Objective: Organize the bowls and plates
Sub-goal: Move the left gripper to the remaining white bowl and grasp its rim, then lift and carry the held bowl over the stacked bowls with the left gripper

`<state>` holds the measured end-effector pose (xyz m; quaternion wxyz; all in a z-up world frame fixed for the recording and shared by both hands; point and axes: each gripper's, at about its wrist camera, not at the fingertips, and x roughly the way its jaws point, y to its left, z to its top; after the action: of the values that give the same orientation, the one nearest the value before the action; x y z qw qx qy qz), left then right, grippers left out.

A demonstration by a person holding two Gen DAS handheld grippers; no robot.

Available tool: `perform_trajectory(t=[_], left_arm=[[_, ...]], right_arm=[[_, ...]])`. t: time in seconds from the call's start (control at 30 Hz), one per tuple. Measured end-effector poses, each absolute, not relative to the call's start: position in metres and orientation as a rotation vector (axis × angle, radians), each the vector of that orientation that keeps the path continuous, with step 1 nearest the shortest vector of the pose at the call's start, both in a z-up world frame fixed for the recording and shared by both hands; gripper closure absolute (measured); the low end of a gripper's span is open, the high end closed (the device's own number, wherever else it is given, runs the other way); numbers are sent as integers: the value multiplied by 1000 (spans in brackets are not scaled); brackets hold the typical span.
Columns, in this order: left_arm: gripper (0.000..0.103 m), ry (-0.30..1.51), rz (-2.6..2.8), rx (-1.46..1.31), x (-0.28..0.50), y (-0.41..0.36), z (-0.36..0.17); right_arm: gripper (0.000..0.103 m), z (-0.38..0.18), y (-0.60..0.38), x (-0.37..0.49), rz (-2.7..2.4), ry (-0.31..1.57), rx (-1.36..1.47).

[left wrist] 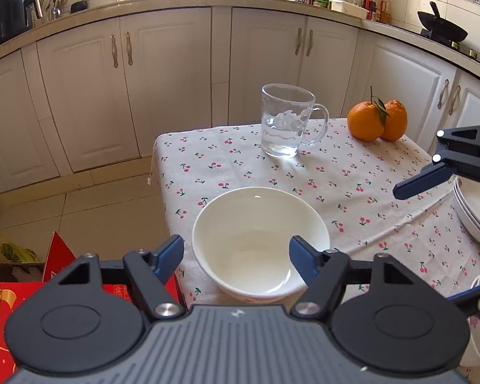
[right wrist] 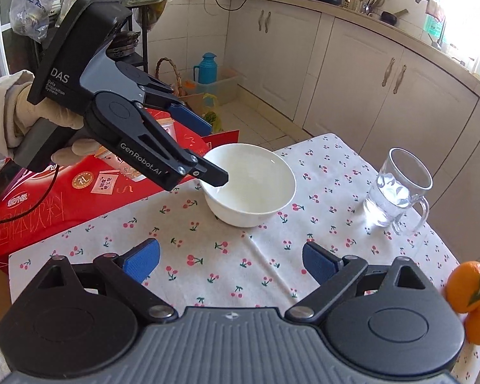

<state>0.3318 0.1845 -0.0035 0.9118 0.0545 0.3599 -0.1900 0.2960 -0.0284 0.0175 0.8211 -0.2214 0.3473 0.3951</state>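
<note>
On the left gripper (right wrist: 208,153) body, white lettering reads "DAS Data Acquisition System" and "GenRobot.AI"; its jaws stand apart astride the near rim of the white bowl (left wrist: 260,240), one finger inside, with no pad seen pressing. That bowl is empty and sits near the corner of the cherry-print tablecloth (left wrist: 352,192). Beside it, the right gripper (right wrist: 230,264) is spread wide over bare cloth. Farther out stand a glass mug (left wrist: 286,121) holding some water, two oranges (left wrist: 376,121), and stacked white dishes (left wrist: 473,211).
</note>
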Motion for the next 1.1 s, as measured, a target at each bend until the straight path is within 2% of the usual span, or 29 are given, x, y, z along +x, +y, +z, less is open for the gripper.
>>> perform_trajectory(t=[0.07, 0.2, 0.33, 0.57, 0.97, 1.1], left_arm=[[39, 759, -386, 100, 342, 185, -7], [41, 784, -396, 89, 353, 184, -13], [45, 801, -399, 82, 361, 182, -17], [53, 828, -407, 69, 370, 183, -23], [54, 843, -408, 51, 375, 183, -25], [54, 843, -407, 51, 377, 183, -25]], right_arm=[[5, 12, -22, 309, 844, 751, -479], [6, 2, -13, 331, 864, 768, -473], [14, -8, -1, 348, 875, 801, -482], [19, -17, 5, 359, 891, 825, -458], [20, -25, 9, 366, 883, 833, -448], [24, -25, 8, 365, 896, 829, -440]])
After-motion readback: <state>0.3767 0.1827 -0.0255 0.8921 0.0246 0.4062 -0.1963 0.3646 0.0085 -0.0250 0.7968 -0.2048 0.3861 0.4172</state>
